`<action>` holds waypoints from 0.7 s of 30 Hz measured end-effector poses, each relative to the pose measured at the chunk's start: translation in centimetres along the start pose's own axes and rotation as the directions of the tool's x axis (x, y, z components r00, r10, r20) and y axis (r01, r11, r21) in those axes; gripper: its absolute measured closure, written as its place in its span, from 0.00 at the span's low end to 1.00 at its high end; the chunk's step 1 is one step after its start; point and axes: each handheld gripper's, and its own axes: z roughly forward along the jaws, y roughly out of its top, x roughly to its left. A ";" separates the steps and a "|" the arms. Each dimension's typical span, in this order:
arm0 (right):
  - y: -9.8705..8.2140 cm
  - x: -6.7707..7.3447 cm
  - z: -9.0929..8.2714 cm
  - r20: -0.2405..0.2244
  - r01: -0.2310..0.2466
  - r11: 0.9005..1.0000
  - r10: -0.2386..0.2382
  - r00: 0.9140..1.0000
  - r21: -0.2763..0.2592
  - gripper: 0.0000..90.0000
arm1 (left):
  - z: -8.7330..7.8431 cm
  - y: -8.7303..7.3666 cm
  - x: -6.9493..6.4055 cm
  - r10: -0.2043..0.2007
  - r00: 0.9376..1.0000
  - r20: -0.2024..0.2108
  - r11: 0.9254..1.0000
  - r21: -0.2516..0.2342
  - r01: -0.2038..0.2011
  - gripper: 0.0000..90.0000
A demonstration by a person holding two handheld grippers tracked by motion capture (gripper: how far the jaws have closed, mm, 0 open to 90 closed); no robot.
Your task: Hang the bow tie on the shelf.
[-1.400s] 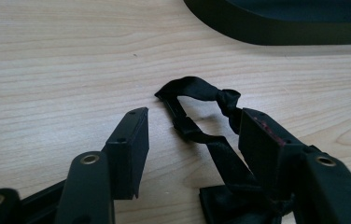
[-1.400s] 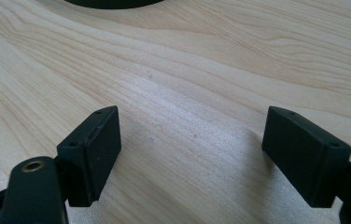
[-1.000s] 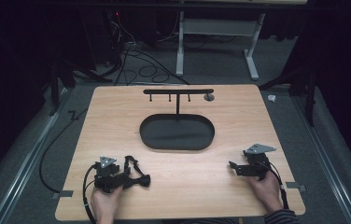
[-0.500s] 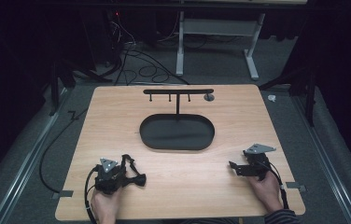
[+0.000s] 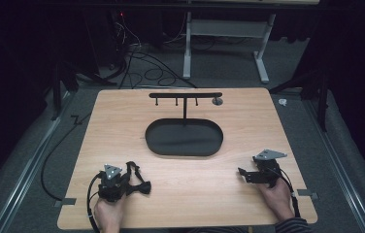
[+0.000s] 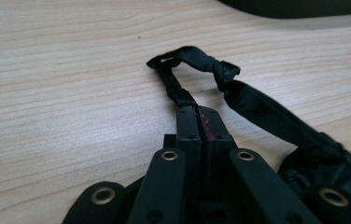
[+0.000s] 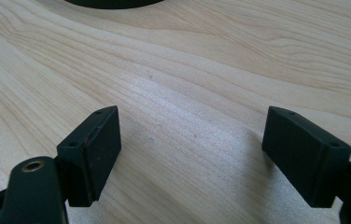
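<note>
Left gripper, its 2 jaws having just closed, pinching the thin strap of a black fabric band that lies on the table ahead and beside it; right gripper spread wide over bare wood; beyond both, an oval black tray.

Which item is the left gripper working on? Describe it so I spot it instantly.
On the wooden table, look at the near-left corner, in front of the black oval tray. There the left gripper pinches a black bow tie by its thin strap; it is the only soft fabric thing there, knotted and looped.
</note>
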 end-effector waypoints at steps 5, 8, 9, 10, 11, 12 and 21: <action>0.0 0.0 0.0 0.000 0.000 1.000 0.000 1.000 0.000 0.23 | -0.8 0.7 -0.4 0.023 1.000 0.005 0.999 -0.022 -0.023 0.98; 0.0 0.0 0.0 0.000 0.001 1.000 -0.001 1.000 0.000 0.23 | -1.4 1.6 -0.9 0.054 0.999 0.006 0.998 -0.034 -0.054 0.98; 0.0 0.0 0.0 0.000 0.001 1.000 -0.001 1.000 0.000 0.23 | -1.4 1.6 -0.9 0.054 0.999 0.006 0.998 -0.034 -0.054 0.98; 0.0 0.0 0.0 0.000 0.001 1.000 -0.001 1.000 0.000 0.23 | -1.5 1.9 -1.1 0.059 0.998 0.007 0.997 -0.041 -0.058 0.98; 0.0 0.0 0.0 0.000 0.001 1.000 -0.001 1.000 0.000 0.23 | -1.5 2.1 -1.1 0.065 0.998 0.009 0.997 -0.043 -0.064 0.98; 0.0 0.0 0.0 0.000 0.000 1.000 0.000 1.000 0.000 0.23 | -1.7 2.3 -1.2 0.068 0.998 0.011 0.997 -0.047 -0.068 0.98; 0.0 0.0 0.0 -0.001 0.002 1.000 -0.002 1.000 0.000 0.23 | -3.1 4.7 -2.9 0.128 0.992 0.022 0.987 -0.104 -0.125 0.98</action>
